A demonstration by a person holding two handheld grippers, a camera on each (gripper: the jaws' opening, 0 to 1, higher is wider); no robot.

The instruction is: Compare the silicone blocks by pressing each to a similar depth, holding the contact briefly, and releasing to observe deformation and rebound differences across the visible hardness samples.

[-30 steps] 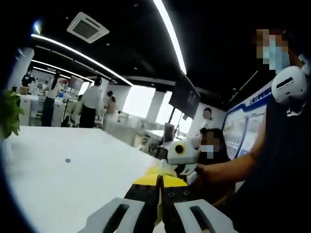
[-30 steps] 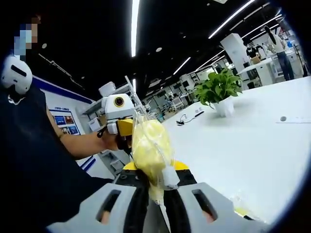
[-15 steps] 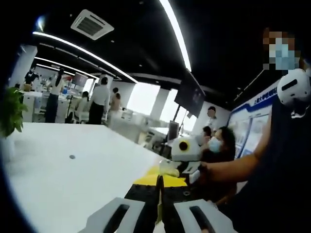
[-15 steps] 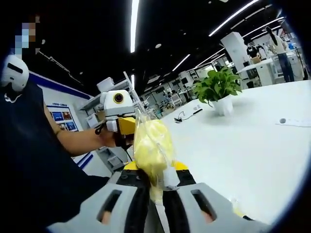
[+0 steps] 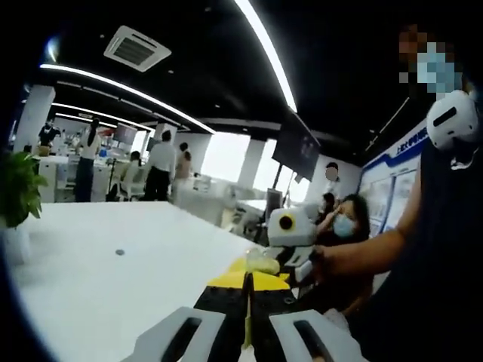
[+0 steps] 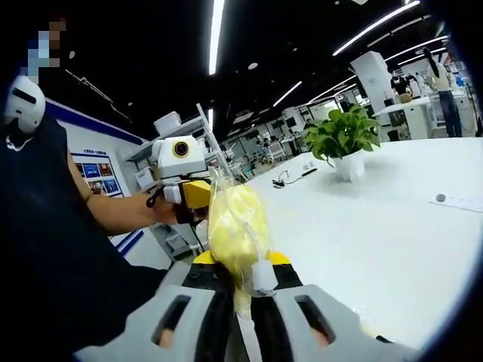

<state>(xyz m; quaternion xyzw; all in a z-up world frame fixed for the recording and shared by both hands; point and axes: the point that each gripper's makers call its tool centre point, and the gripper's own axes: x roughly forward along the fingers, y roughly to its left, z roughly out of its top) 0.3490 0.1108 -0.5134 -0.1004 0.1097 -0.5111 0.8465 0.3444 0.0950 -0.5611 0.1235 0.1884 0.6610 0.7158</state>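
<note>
A clear plastic bag [image 6: 235,226] with a yellow silicone block inside hangs in the air between both grippers. In the right gripper view my right gripper [image 6: 245,283] is shut on the bag's near end, and the block bulges just above the jaws. My left gripper [image 6: 185,192], held in a person's hand, grips the bag's far side. In the left gripper view my left gripper [image 5: 247,290] is shut on a thin yellowish edge of the bag [image 5: 260,262]. The right gripper [image 5: 290,234] sits just beyond it, also on the bag.
A wide white table [image 6: 392,241] lies below and beyond, with a potted plant [image 6: 341,139], a cable [image 6: 290,179] and a small dark dot [image 6: 441,197] on it. Another yellowish bag [image 6: 367,324] lies near the table's front. The person [image 5: 438,249] holding the grippers stands close by.
Both views have drifted a little with the hands. The bag stays held between the two shut grippers in much the same pose.
</note>
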